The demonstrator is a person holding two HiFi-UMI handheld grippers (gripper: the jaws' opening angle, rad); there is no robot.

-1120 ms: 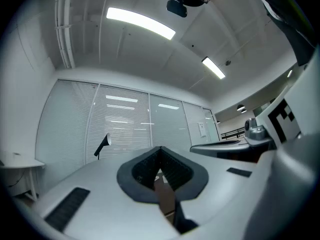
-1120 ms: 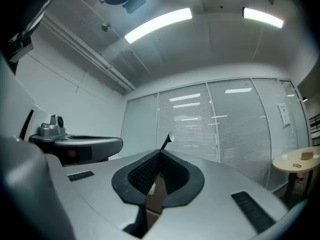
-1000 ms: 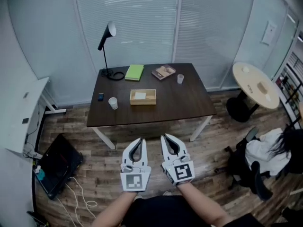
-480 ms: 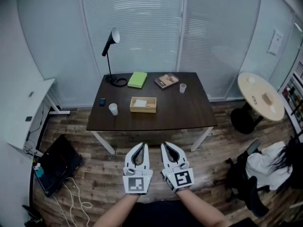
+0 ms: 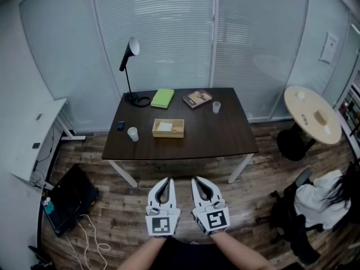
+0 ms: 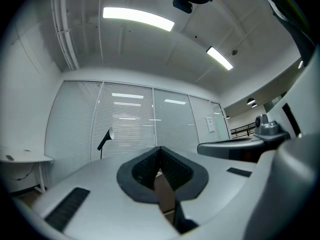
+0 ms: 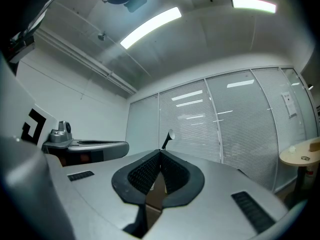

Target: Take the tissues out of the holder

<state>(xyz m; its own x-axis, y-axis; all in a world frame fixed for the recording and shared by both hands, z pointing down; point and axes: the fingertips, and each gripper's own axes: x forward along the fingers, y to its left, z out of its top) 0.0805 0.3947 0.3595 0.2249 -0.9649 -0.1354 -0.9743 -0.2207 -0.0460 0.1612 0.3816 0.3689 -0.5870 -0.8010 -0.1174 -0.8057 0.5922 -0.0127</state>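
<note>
Left gripper [image 6: 160,149] has its jaws pressed together at the tips, nothing between; right gripper [image 7: 161,152] is likewise closed and empty; both are held side by side, short of the dark table [image 5: 225,135]; the wooden holder [image 5: 168,128] sits on it well ahead, long axis left to right, open top up, white tissues [image 5: 165,126] flat inside.

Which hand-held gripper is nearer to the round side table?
Right. The right hand-held gripper is on the same side as the round side table; the left hand-held gripper is beyond it, farther off. Neither touches it.
</note>
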